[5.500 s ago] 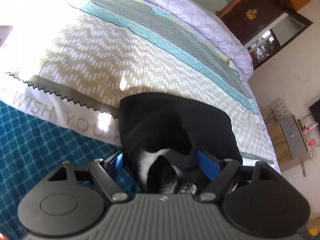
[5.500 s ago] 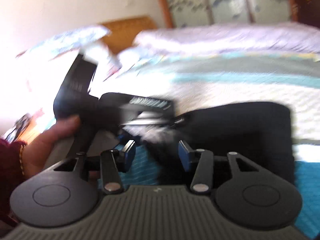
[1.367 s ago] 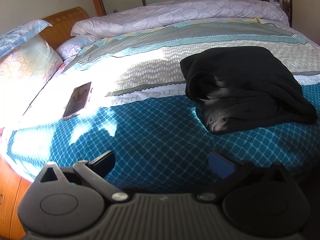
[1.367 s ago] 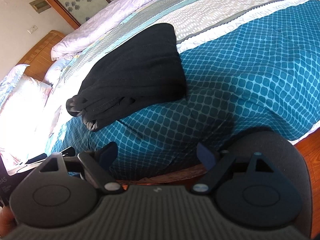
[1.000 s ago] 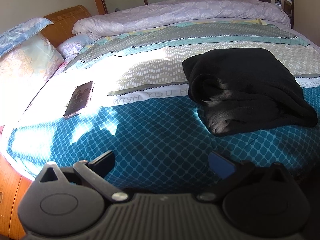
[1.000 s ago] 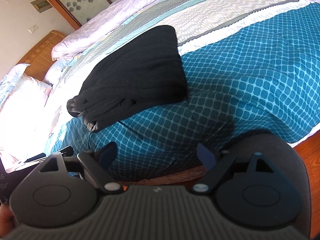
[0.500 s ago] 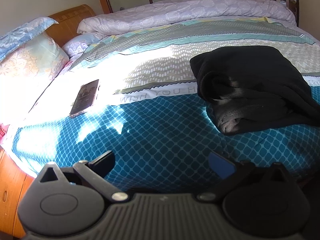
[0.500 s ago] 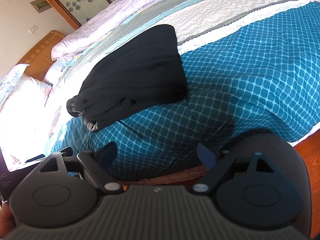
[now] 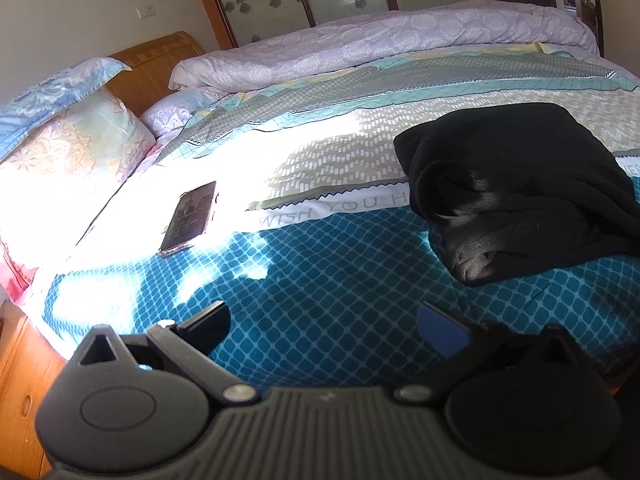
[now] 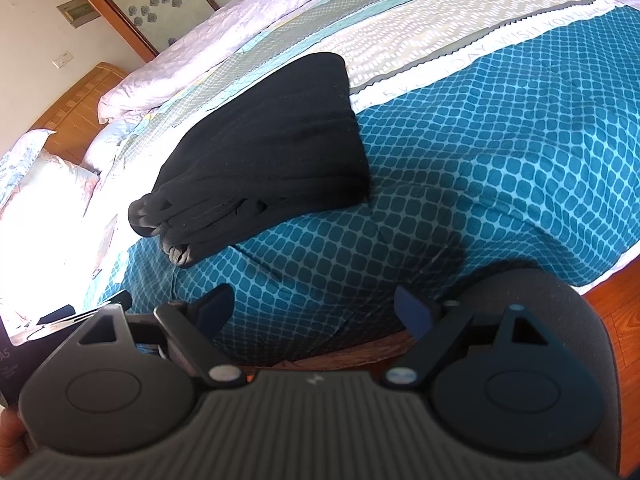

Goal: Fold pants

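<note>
The black pants [image 9: 516,188] lie folded in a compact stack on the bed, at the right in the left wrist view and centre left in the right wrist view [image 10: 264,148]. The layered edges face the left side. My left gripper [image 9: 324,320] is open and empty, held back over the teal quilt [image 9: 320,280], well apart from the pants. My right gripper [image 10: 314,308] is open and empty, held off the bed's near edge, apart from the pants.
A phone [image 9: 190,214] lies on the sunlit left part of the bed. Pillows [image 9: 60,140] and a wooden headboard [image 9: 156,64] are at the far left. A rolled lilac duvet [image 9: 380,40] runs along the far side. Wooden floor [image 10: 624,320] shows at right.
Both grippers let go of the pants and pulled back from the bed. In the last second the left view drifted left, so the pants slid toward the right edge. The right gripper barely moved.
</note>
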A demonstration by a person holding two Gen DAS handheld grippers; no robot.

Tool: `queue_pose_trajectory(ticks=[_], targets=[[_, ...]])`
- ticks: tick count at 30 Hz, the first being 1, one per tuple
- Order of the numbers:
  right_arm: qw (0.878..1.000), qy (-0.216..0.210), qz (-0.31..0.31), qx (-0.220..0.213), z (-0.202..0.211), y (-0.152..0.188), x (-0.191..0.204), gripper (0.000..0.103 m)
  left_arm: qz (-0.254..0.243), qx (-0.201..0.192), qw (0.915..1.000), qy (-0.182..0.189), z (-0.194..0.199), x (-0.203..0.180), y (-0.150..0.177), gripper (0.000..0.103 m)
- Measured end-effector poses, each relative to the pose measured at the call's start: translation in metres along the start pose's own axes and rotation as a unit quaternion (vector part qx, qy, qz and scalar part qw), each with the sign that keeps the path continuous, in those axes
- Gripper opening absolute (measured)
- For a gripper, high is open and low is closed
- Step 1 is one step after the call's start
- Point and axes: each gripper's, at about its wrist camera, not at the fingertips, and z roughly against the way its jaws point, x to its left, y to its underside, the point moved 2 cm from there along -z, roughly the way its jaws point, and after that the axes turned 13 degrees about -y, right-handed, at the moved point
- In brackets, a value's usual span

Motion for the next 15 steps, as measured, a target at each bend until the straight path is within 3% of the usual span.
queue_pose_trajectory(ticks=[7,9,15], targets=[[1.000,0.012,0.012,-0.005,0.000,0.000,0.005,0.090,0.045,0.020,0.9937,0.101,0.009,0.009,-0.006,0.103],[0.999,0.016,0.030,-0.007,0.000,0.001,0.012,0.095,0.050,0.021,0.9912,0.121,0.012,0.008,-0.006,0.103],[0.997,0.024,0.072,-0.016,0.002,0.002,0.024,0.097,0.056,0.018,0.9897,0.130,0.019,0.005,-0.008,0.103]])
